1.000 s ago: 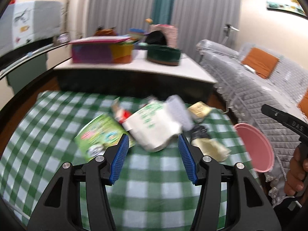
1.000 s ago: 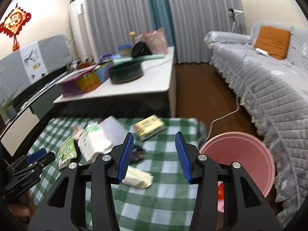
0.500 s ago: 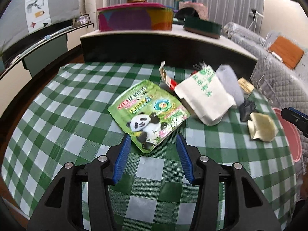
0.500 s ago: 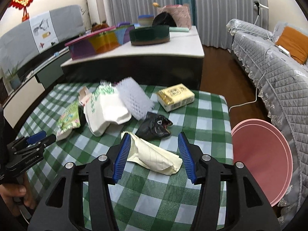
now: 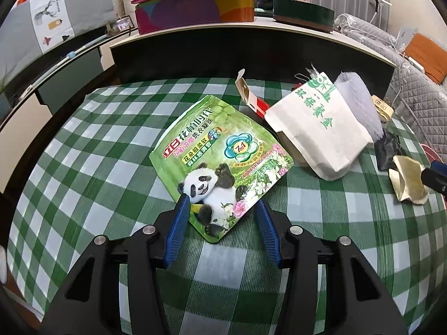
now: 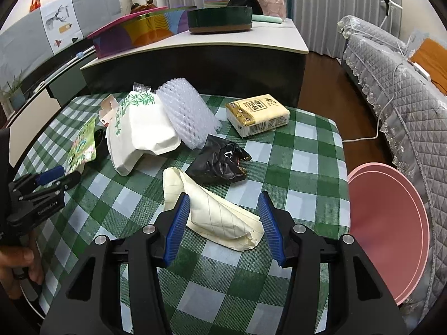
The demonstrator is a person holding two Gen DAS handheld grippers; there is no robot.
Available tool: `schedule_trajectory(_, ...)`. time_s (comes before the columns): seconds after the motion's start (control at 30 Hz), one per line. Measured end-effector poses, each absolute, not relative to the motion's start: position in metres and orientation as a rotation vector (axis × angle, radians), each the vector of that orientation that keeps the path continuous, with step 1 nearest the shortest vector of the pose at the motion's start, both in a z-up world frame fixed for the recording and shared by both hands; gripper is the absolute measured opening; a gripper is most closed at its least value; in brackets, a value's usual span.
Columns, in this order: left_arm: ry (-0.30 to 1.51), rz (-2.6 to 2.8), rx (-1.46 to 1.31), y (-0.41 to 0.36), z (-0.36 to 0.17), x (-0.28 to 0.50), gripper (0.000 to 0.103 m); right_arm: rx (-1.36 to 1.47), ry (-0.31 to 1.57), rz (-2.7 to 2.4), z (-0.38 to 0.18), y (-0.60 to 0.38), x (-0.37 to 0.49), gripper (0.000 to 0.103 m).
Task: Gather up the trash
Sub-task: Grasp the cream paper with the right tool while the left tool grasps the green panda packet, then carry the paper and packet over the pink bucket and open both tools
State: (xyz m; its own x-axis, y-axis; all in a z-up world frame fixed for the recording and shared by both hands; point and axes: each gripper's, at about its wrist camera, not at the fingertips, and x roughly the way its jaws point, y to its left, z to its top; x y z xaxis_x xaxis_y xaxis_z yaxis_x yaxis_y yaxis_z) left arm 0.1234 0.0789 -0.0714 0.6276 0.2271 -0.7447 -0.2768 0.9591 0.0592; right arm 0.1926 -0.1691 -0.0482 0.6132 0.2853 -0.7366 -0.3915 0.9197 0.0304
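Checked cloth (image 5: 83, 167), glossy pouch (image 5: 220, 164), crumpled paper (image 6: 218, 217).

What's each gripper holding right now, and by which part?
Nothing held. Left gripper open, straddling the panda pouch's near corner; right gripper open around the cream wrapper.

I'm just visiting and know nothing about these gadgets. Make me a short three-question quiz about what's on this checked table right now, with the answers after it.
1. True or false: the left gripper has its blue pads on either side of the green panda pouch.
2. Which item lies between the right gripper's open pads: A) the black plastic bag, B) the cream paper wrapper, C) the yellow tissue pack?
3. Fill in: the pink bin stands off the table's ____ edge in the right wrist view.

Key: 1 true; 2 B; 3 right.
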Motion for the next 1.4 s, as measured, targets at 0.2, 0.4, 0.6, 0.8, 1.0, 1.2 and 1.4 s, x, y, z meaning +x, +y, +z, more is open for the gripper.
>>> schedule_trajectory(0.2,0.84,0.298,-0.063,0.081,-0.072,0.128,0.029,-0.155,0.836,0.407,-0.052,-0.165,0.195,0.047)
schedule_trajectory(0.4,0.807,0.314,-0.038,0.077,-0.066,0.124,0.011,-0.173,0.837,0.435,-0.051,-0.161,0.192,0.02)
schedule_trajectory(0.6,0.758,0.329,-0.038,0.076,-0.053,0.115,0.001,-0.171,0.81,0.427,-0.044,-0.166,0.186,0.007)
schedule_trajectory(0.8,0.726,0.314,-0.047,0.073,-0.043,0.106,0.001,-0.139,0.784,0.406,-0.034,-0.176,0.18,0.006)
schedule_trajectory(1.0,0.684,0.295,-0.079,0.072,-0.029,0.096,0.001,-0.114,0.744,0.39,-0.02,-0.184,0.171,0.006)
schedule_trajectory(1.2,0.659,0.26,-0.103,0.066,-0.019,0.087,0.001,-0.094,0.705,0.362,-0.008,-0.194,0.163,0.006)
schedule_trajectory(1.4,0.643,0.222,-0.104,0.056,-0.012,0.081,0.001,-0.08,0.66,0.322,0.003,-0.208,0.153,0.006)
